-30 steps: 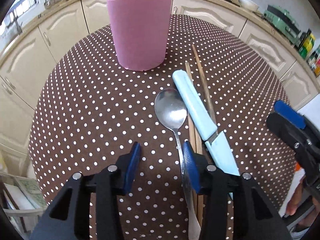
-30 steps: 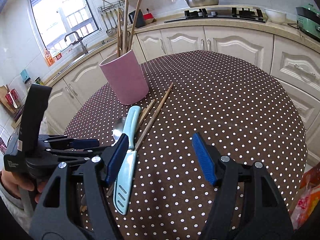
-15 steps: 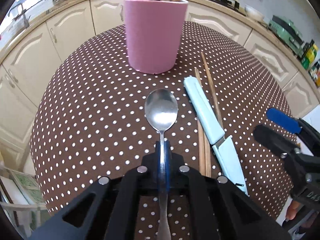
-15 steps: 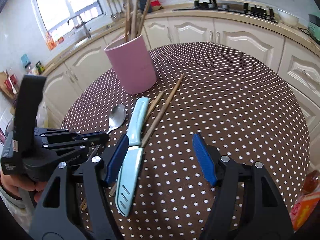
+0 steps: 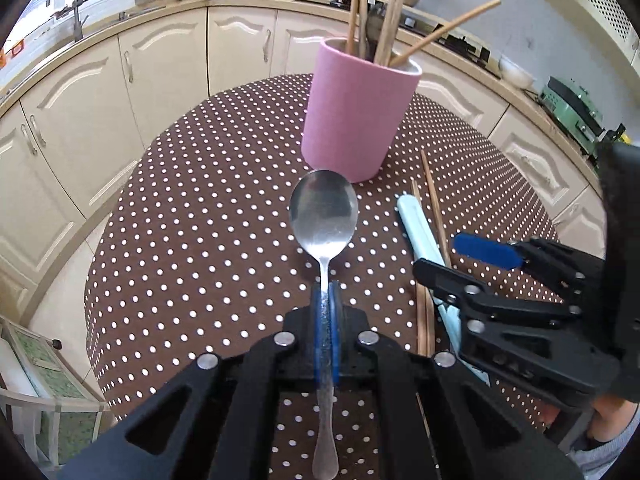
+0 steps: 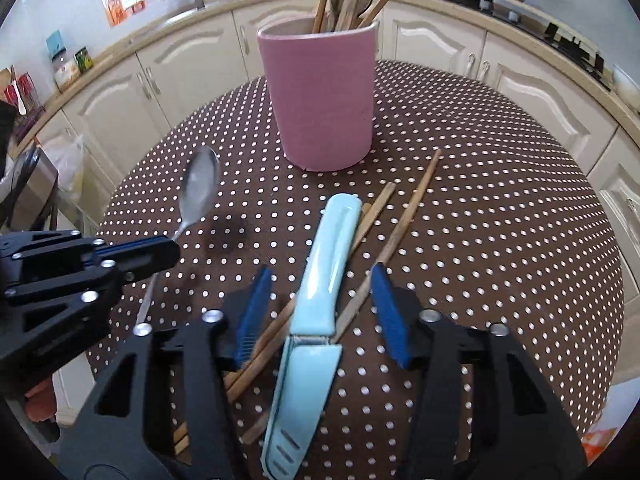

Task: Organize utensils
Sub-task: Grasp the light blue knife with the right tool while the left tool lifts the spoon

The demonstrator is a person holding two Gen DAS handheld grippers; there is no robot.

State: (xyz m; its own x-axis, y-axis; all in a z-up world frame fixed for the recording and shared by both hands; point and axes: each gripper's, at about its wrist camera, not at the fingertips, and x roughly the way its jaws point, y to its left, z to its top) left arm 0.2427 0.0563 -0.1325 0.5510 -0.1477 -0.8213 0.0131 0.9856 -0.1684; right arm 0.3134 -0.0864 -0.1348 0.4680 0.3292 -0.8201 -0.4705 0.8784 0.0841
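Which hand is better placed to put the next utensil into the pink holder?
The left: its gripper is shut on the spoon, lifted near the pink holder. The right gripper only straddles the knife, gripping nothing.

A round surface [image 6: 500,240] in brown, white-dotted cloth carries a pink holder [image 6: 322,100], a pale blue knife [image 6: 320,292] and loose chopsticks [image 6: 404,228].

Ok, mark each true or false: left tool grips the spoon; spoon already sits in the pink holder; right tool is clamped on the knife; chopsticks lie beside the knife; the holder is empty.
1. Left tool grips the spoon: true.
2. Spoon sits in the pink holder: false, it is held above the table.
3. Right tool is clamped on the knife: false, its jaws straddle it, closing.
4. Chopsticks lie beside the knife: true.
5. Holder is empty: false, utensils stand inside.
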